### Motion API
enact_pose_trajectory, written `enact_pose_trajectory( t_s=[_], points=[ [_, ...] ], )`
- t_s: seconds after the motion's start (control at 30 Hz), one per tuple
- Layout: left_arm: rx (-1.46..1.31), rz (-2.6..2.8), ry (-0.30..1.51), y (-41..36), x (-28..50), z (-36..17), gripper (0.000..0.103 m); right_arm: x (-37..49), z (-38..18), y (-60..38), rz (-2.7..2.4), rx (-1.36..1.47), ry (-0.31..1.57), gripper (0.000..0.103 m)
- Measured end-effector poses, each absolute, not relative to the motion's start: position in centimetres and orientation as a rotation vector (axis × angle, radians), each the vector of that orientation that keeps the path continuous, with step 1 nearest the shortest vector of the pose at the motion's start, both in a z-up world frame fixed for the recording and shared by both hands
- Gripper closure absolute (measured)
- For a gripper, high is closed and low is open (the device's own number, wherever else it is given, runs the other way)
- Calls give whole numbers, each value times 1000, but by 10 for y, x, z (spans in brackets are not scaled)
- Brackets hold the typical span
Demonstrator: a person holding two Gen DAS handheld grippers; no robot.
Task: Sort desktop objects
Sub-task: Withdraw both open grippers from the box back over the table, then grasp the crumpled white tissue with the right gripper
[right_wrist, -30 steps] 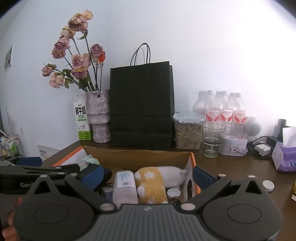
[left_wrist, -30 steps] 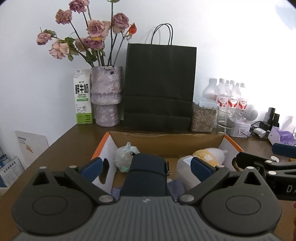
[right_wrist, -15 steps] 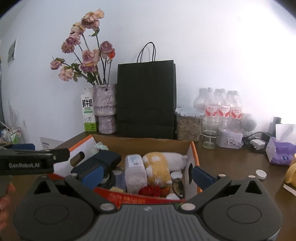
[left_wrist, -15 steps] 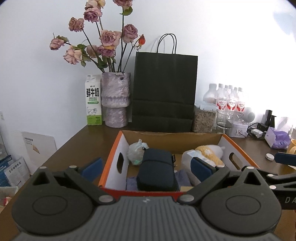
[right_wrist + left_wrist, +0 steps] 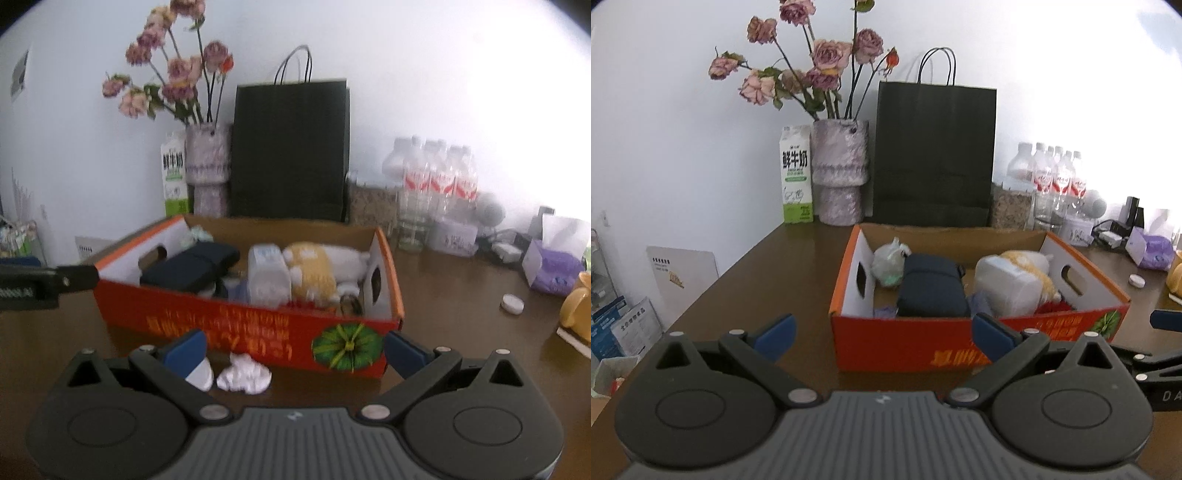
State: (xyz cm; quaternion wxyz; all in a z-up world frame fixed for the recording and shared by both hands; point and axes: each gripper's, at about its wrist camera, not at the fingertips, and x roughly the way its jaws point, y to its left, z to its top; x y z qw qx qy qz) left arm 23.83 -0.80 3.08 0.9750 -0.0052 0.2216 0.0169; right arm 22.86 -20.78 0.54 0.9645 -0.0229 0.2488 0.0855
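right now your left hand-held gripper (image 5: 882,334) hangs just in front of the orange cardboard box (image 5: 916,347), its blue-tipped fingers (image 5: 774,331) spread wide with nothing between them. your right hand-held gripper (image 5: 293,349) is likewise wide open and empty, low over the brown surface (image 5: 461,321) on the near side of the same box (image 5: 236,328).

inside the box you can see a dark blue pouch (image 5: 932,291) lying near the middle, a knotted pale plastic bag (image 5: 888,262) in the far left corner beside it, a translucent white bottle (image 5: 1004,282) to the right of the pouch, and a yellow-and-white plush toy (image 5: 314,271) touching that bottle on its right side. something red sits low near the box's right end, too hidden to name.

outside the box, a crumpled white tissue (image 5: 243,376) lies on the surface just before the box's front wall, between your right fingers, with a flat white piece (image 5: 201,374) beside it, partly behind the left fingertip. a small white cap (image 5: 512,304) rests well to the right of the box, near a purple tissue pack (image 5: 554,266).

along the wall stand a milk carton (image 5: 796,177), a vase of dried roses (image 5: 840,173), a black paper bag (image 5: 934,155) and a cluster of water bottles (image 5: 1052,173).
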Motion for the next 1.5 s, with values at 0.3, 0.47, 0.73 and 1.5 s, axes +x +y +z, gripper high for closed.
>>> enact_pose_trajectory(
  t_s=[0.3, 0.47, 0.73, 1.5],
  points=[
    [-16, 54, 508, 7, 240, 7, 0, 251, -25, -192, 172, -69, 623, 11],
    [-29, 58, 532, 16, 244, 0, 0, 264, -32, -182, 178, -57, 659, 16],
    [-34, 44, 555, 20, 249, -7, 0, 277, -40, -177, 159, -30, 696, 42],
    [28, -56, 617, -63, 268, -16, 0, 261, -28, -225, 203, -1, 629, 81]
  ],
)
